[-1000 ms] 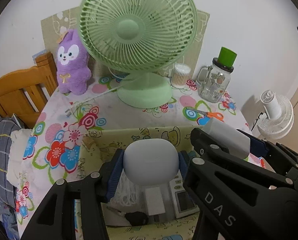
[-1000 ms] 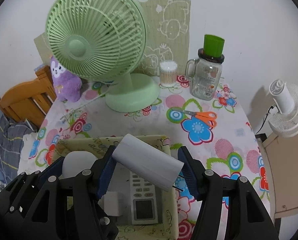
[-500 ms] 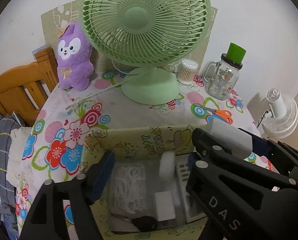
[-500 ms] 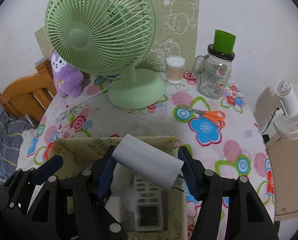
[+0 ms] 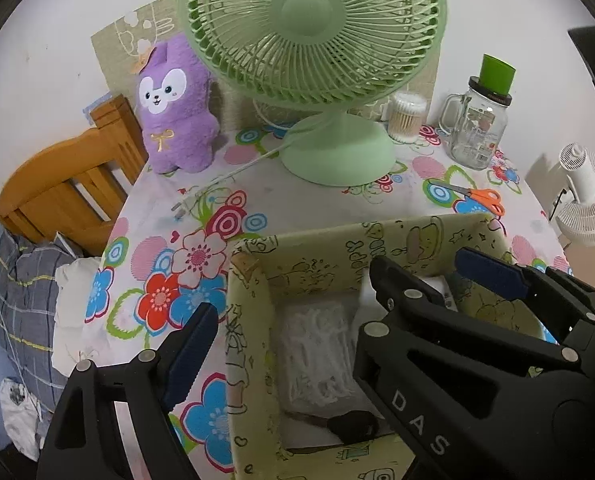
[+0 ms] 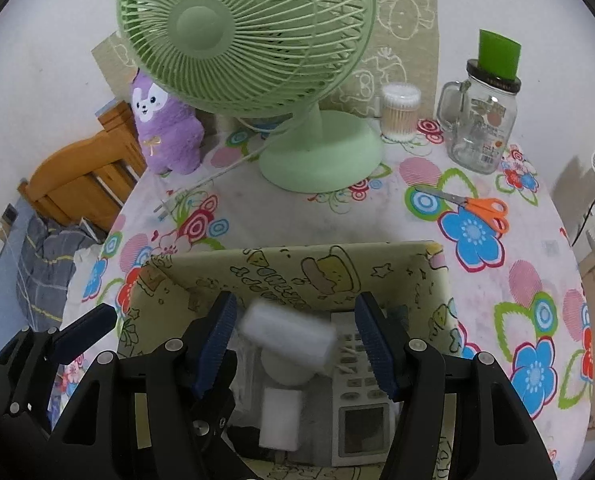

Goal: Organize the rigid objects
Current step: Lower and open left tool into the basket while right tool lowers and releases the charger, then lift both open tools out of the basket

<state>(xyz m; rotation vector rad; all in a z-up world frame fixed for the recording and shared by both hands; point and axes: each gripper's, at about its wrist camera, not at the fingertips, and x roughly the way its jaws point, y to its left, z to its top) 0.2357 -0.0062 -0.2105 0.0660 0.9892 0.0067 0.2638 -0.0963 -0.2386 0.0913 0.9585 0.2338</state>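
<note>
A yellow-green cartoon-print box (image 6: pixel 281 268) sits at the near edge of the floral table; it also shows in the left wrist view (image 5: pixel 253 320). My right gripper (image 6: pixel 295 344) is open above the box. A white cylinder (image 6: pixel 289 336) is blurred between its fingers, loose and dropping. Below lie a white rounded case (image 6: pixel 285 372), a white adapter (image 6: pixel 279 416) and a remote control (image 6: pixel 357 396). My left gripper (image 5: pixel 337 320) is open and empty over the box's left side, above a bag of white cable (image 5: pixel 317 352) and a black item (image 5: pixel 353 424).
A green desk fan (image 6: pixel 257 40) stands at the back with its cord across the table. A purple plush (image 6: pixel 165 128), a cotton-swab tub (image 6: pixel 399 112), a glass jar mug with green cap (image 6: pixel 485 120) and orange scissors (image 6: pixel 481 208) lie around. A wooden chair (image 5: pixel 69 184) is left.
My left gripper opened and let the white rounded case fall into the box, then shifted left. My right gripper opened just now and the white cylinder is falling.
</note>
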